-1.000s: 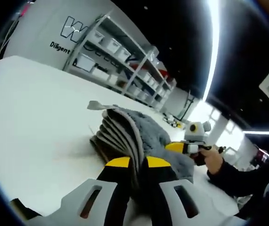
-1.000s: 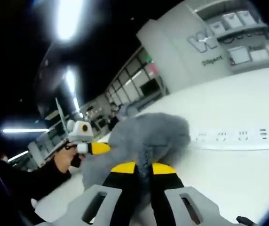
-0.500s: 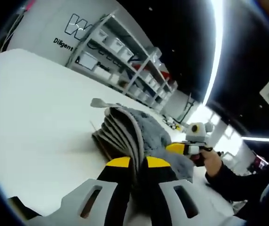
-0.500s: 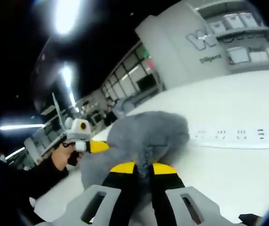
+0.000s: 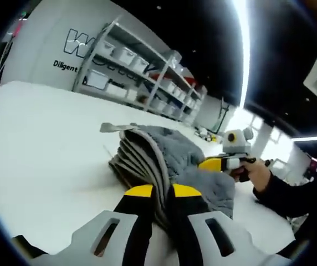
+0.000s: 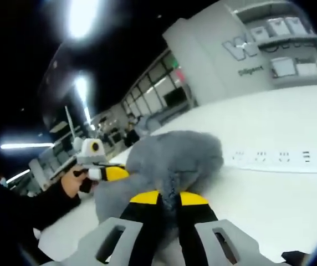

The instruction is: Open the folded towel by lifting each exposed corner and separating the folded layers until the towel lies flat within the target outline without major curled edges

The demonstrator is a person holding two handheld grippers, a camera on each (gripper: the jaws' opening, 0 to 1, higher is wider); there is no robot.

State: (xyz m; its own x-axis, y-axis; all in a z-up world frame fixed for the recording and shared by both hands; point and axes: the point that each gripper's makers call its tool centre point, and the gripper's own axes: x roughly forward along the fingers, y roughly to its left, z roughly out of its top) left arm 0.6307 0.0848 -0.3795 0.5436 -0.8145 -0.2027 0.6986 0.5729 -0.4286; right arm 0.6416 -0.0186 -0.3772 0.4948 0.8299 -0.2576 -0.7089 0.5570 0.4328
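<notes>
A grey fluffy towel (image 5: 164,155) lies bunched on the white table (image 5: 36,144), its edge gathered in ribbed folds. My left gripper (image 5: 163,192) is shut on those folds near their lower end. In the right gripper view the same grey towel (image 6: 175,158) rises as a soft mound, and my right gripper (image 6: 168,198) is shut on its near edge. The right gripper (image 5: 220,163) also comes into the left gripper view at the towel's far side, held by a hand (image 5: 258,174). The left gripper (image 6: 106,173) appears in the right gripper view beside the towel, held by a hand (image 6: 70,185).
A white power strip (image 6: 277,160) lies on the table (image 6: 280,199) just right of the towel in the right gripper view. Metal shelves with white bins (image 5: 131,72) stand beyond the table's far edge. A dark sleeve (image 5: 291,194) reaches in at the right.
Both views have shifted slightly with the hands. The towel's far side looks a little more spread toward the right gripper; both grips are unchanged.
</notes>
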